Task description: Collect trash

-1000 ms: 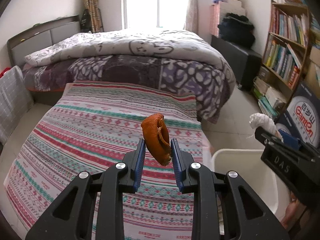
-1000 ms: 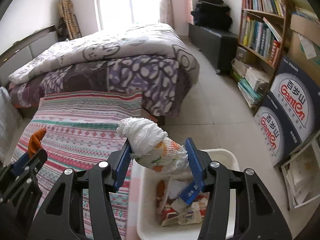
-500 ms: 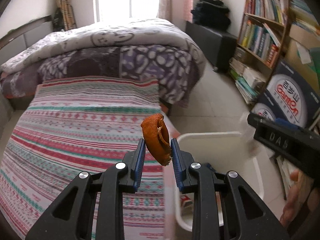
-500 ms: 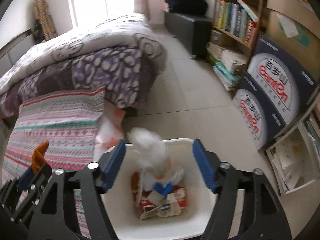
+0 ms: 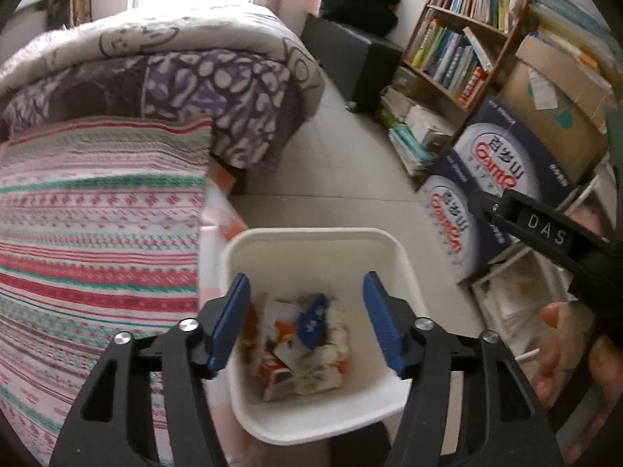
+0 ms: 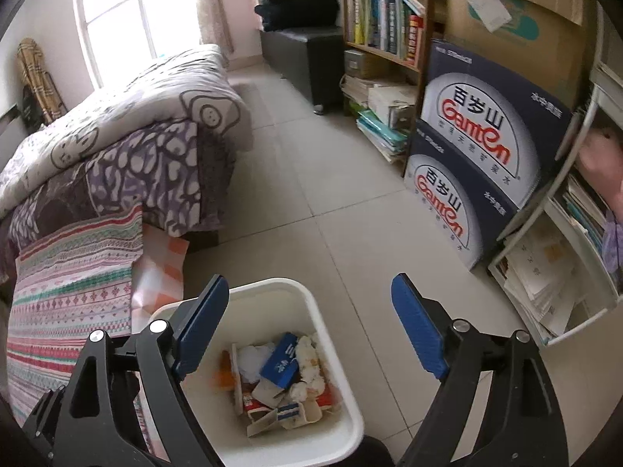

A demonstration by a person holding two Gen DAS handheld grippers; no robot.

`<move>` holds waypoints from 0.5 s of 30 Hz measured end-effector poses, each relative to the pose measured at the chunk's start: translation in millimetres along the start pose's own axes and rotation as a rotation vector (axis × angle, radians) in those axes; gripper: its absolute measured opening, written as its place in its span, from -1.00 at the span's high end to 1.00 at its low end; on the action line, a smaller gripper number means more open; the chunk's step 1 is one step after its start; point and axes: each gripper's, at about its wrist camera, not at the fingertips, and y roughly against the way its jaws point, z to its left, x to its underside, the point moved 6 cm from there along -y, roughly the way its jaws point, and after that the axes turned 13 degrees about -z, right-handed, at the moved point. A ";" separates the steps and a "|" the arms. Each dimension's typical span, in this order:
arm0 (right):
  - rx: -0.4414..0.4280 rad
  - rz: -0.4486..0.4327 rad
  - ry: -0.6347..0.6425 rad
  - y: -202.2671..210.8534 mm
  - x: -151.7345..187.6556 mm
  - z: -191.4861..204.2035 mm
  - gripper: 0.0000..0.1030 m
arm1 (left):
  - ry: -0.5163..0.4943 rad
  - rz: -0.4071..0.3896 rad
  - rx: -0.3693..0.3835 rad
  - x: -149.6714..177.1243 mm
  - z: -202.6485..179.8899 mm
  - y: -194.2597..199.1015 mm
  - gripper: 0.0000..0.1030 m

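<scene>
Both grippers hang over the white trash bin (image 5: 311, 247), jaws opening with nothing between them: left gripper (image 5: 307, 325), right gripper (image 6: 307, 332). Crumpled trash (image 6: 280, 377) lies heaped in the bin, with no clear long axis.

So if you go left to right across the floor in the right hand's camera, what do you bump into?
Striped blanket → white trash bin → blue water boxes → white shelf of papers.
</scene>
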 end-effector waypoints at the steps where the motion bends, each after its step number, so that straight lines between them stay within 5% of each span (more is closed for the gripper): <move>1: -0.004 -0.006 -0.004 3.2 -0.2 -2.2 -0.60 | 0.007 0.006 0.009 1.1 -0.8 1.6 -0.27; 7: -0.061 -0.073 0.008 39.4 0.0 2.0 -0.78 | -0.031 -0.013 -0.067 7.2 6.2 29.6 -0.48; 12: -0.112 -0.118 0.039 80.5 20.6 15.8 -0.86 | -0.113 -0.142 -0.230 7.6 17.0 80.3 -0.83; 15: -0.091 -0.171 0.045 106.0 35.8 17.3 -0.86 | -0.087 -0.230 -0.295 10.3 26.7 118.5 -0.87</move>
